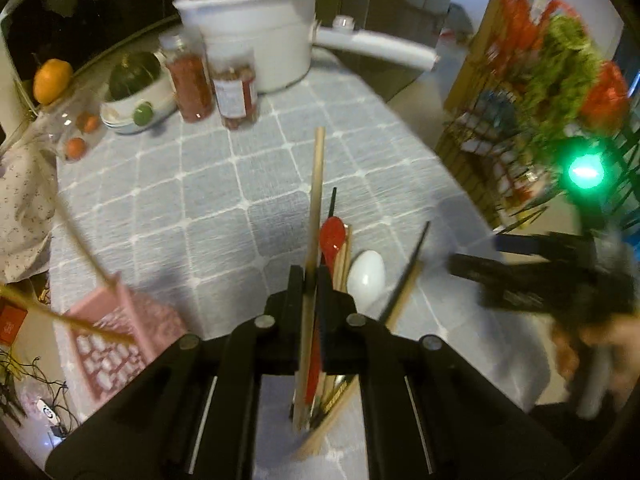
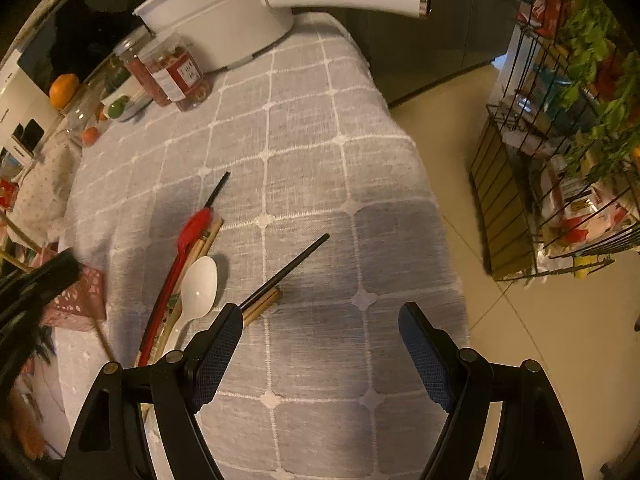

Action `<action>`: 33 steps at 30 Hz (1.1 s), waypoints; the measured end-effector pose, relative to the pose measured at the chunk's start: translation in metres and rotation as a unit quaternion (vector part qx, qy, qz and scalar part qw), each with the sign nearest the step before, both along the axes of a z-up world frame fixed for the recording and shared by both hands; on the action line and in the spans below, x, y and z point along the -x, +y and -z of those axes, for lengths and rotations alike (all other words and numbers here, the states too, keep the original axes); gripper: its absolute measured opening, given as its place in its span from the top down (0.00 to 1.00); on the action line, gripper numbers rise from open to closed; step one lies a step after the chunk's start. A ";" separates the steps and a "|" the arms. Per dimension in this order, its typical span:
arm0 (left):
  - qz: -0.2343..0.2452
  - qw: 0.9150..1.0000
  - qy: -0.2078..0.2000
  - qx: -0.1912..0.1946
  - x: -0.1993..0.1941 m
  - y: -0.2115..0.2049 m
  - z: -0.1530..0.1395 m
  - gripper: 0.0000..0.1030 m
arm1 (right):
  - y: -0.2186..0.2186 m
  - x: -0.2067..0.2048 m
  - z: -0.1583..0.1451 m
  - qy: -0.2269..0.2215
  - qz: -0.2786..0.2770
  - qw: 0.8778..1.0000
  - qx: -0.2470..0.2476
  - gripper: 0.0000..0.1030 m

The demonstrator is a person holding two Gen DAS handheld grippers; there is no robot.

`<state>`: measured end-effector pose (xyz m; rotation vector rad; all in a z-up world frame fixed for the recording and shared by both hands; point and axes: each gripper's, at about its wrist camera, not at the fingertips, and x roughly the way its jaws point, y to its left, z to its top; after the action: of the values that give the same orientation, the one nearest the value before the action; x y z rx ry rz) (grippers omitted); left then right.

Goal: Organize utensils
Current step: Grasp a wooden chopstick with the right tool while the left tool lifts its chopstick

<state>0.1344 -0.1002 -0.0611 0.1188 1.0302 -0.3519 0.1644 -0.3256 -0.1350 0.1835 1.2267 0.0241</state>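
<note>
My left gripper (image 1: 310, 276) is shut on a wooden chopstick (image 1: 317, 184) that points away over the utensil pile. Under it lie a red spoon (image 1: 332, 234), a white spoon (image 1: 366, 276), a black chopstick (image 1: 408, 272) and more wooden chopsticks on the grey checked tablecloth (image 1: 192, 208). A pink basket (image 1: 116, 340) sits at the left with chopsticks leaning in it. My right gripper (image 2: 320, 328) is open and empty above the cloth, right of the pile: red spoon (image 2: 176, 272), white spoon (image 2: 198, 292), black chopstick (image 2: 288, 268). The basket (image 2: 76, 296) shows at its left.
At the table's far end stand a white pot with a long handle (image 1: 260, 40), two jars (image 1: 216, 80), a bowl with a green squash (image 1: 136, 92) and an orange (image 1: 52, 80). A wire rack with packets and greens (image 2: 568, 140) stands on the floor at the right.
</note>
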 end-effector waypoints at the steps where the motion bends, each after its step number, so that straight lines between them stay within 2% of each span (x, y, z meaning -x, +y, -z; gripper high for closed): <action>1: 0.002 1.000 -0.006 0.003 0.003 0.007 -0.004 0.93 | 0.002 -0.002 0.002 0.003 0.001 1.000 0.000 0.21; 8: 0.000 0.998 -0.043 0.039 0.036 0.044 -0.022 0.93 | 0.012 -0.015 0.020 0.031 0.015 0.999 0.003 0.21; 12: -0.009 0.997 -0.040 0.062 0.044 0.061 -0.023 0.93 | 0.022 -0.018 0.031 0.047 0.011 0.999 0.016 0.22; 18: -0.008 0.996 -0.050 0.067 0.054 0.073 -0.033 0.93 | 0.041 -0.017 0.043 0.062 0.000 0.997 0.051 0.22; 23: -0.012 0.996 -0.054 0.073 0.058 0.081 -0.036 0.93 | 0.046 -0.016 0.043 0.056 0.006 0.997 0.056 0.22; 28: -0.013 0.996 -0.054 0.075 0.062 0.087 -0.036 0.93 | 0.051 -0.010 0.048 0.079 -0.002 0.995 0.060 0.23; 31: -0.012 0.996 -0.053 0.073 0.063 0.087 -0.036 0.93 | 0.056 -0.005 0.048 0.073 -0.013 0.994 0.080 0.33; 33: -0.013 0.996 -0.053 0.074 0.063 0.088 -0.036 0.93 | 0.059 -0.002 0.045 0.072 -0.013 0.994 0.077 0.50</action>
<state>0.0714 -0.0121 -0.0249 -0.0093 0.8975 -0.3937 0.1666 -0.2670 -0.1801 0.0353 1.3682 -0.0609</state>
